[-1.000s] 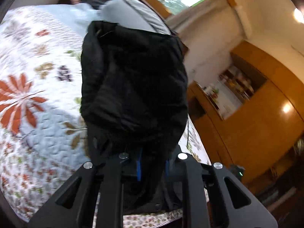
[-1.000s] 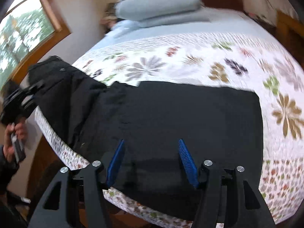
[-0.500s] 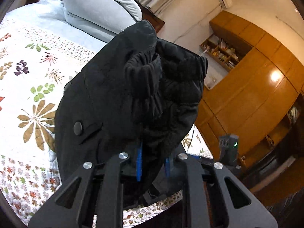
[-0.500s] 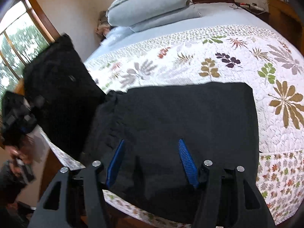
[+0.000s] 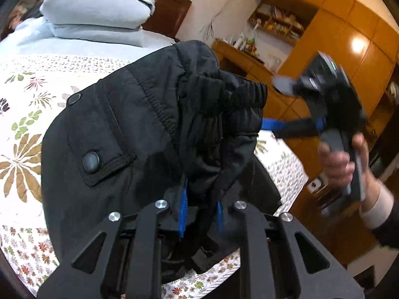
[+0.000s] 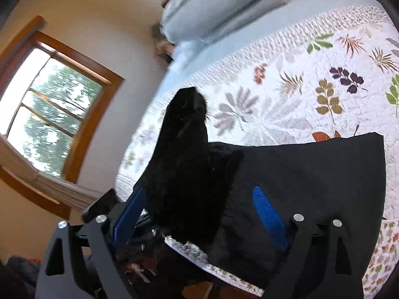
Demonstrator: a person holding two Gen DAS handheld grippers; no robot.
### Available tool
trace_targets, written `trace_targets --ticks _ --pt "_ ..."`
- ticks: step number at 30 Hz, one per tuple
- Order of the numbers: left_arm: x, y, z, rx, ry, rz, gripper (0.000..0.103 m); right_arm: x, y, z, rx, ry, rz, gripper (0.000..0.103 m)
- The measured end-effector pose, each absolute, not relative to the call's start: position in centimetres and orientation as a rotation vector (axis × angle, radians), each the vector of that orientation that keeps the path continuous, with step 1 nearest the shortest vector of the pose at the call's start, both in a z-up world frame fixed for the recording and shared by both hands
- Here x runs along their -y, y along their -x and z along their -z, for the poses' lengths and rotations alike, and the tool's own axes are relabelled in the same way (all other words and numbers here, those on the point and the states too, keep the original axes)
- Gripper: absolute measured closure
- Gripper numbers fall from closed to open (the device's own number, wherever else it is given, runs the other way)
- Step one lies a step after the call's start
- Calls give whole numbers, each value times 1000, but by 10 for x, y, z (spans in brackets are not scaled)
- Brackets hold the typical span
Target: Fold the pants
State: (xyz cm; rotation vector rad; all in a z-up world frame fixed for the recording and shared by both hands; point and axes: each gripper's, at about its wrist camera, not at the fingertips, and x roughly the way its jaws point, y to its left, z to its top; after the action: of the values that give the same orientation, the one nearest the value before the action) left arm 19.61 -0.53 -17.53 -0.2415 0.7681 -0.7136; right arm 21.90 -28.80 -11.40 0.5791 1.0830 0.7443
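Black pants (image 6: 311,174) lie partly flat on the flowered quilt. My left gripper (image 5: 199,211) is shut on their bunched waistband end (image 5: 212,124) and holds it up above the bed. A buttoned pocket flap (image 5: 91,162) faces the left wrist camera. My right gripper (image 6: 199,191) hovers over the bed's near edge. Its jaws are opening wide, and the lifted fold of pants (image 6: 184,149) stands in the gap without the blue pads (image 6: 269,211) pressing on it. The left wrist view shows that right gripper blurred, held in a person's hand (image 5: 336,162).
The quilt (image 6: 299,87) covers the bed, with grey-blue pillows (image 6: 212,7) stacked at its head. A wood-framed window (image 6: 49,112) is on the wall to the left. Orange wooden cabinets and shelves (image 5: 349,49) stand beyond the bed's other side.
My left gripper has carried the waistband end across and lower, turning it so the pocket flap shows. The right gripper's jaws have widened and it has lifted off the flat fabric.
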Motion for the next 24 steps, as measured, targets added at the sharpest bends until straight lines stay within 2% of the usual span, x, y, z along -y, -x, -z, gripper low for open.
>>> trace_targets --ticks 8,10,12,14,17,21,24 --pt "30 -190 194 -785 114 740 83 265 -252 158 -1233 -748 -726 13" --pt "31 -191 195 -789 105 743 82 260 -252 163 -1246 -746 -730 26" --pt "31 -192 195 -790 106 740 82 256 -252 168 -1254 -695 -706 46" --pt "31 -191 195 -793 105 737 82 259 -253 172 -1247 -688 -698 61" --pt "31 -191 192 -802 96 730 80 265 -251 179 -1247 -721 -689 78" --pt "38 -189 184 -840 68 712 77 270 -248 184 -1235 -726 -693 82" --pt "36 -187 179 -865 63 693 70 275 -247 184 -1221 -736 -698 83"
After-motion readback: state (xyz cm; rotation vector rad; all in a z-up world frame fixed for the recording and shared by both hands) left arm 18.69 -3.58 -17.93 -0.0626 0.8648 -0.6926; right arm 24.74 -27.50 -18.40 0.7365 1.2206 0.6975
